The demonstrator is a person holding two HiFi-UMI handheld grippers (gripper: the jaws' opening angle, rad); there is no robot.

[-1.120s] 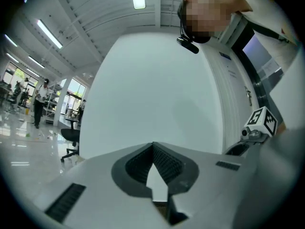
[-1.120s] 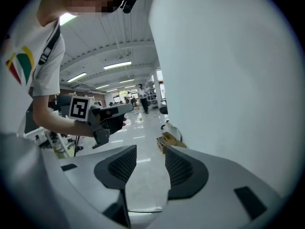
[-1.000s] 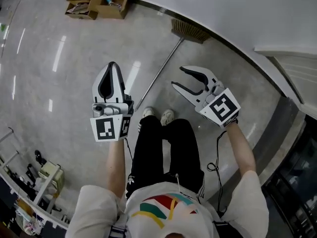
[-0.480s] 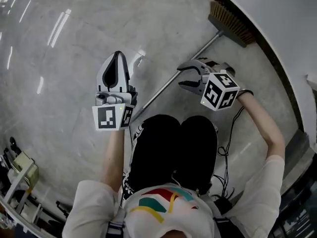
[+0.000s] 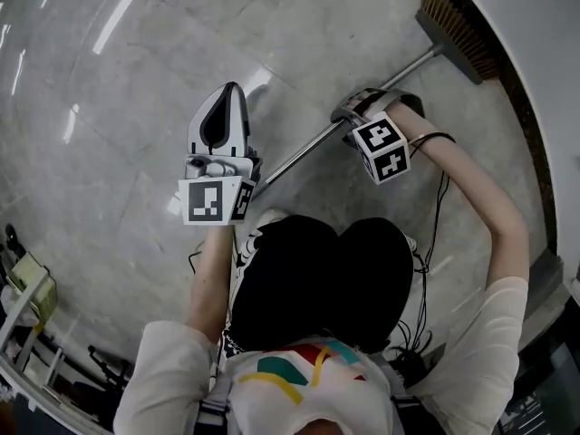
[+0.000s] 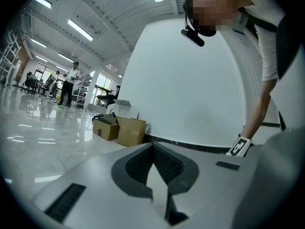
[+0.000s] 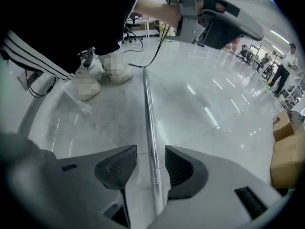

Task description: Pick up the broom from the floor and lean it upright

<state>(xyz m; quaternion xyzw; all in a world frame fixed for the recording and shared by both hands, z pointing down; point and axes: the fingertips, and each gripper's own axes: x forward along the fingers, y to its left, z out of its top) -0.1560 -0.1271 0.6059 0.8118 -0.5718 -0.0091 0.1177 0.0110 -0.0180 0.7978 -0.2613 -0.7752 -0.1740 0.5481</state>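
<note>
The broom lies on the pale glossy floor, its straw head (image 5: 458, 33) next to the wall at the top right and its metal handle (image 5: 308, 145) running down-left toward my feet. My right gripper (image 5: 362, 107) is low over the handle's middle. In the right gripper view the handle (image 7: 148, 113) passes between the two dark pads with a gap on each side, so the right gripper (image 7: 151, 150) stands open astride it. My left gripper (image 5: 222, 127) hovers left of the handle, shut and empty, its left gripper (image 6: 153, 146) jaws pressed together.
A white wall with a dark baseboard (image 5: 518, 107) runs along the right. Cardboard boxes (image 6: 119, 128) stand by the wall farther off. My shoes (image 7: 100, 73) and a black cable (image 7: 155, 56) lie near the handle's end. A rack (image 5: 23, 297) stands at the lower left.
I have bent lower toward the floor. My right gripper has dropped down and now straddles the broom handle. My left gripper has stayed shut, shifting only a little.
</note>
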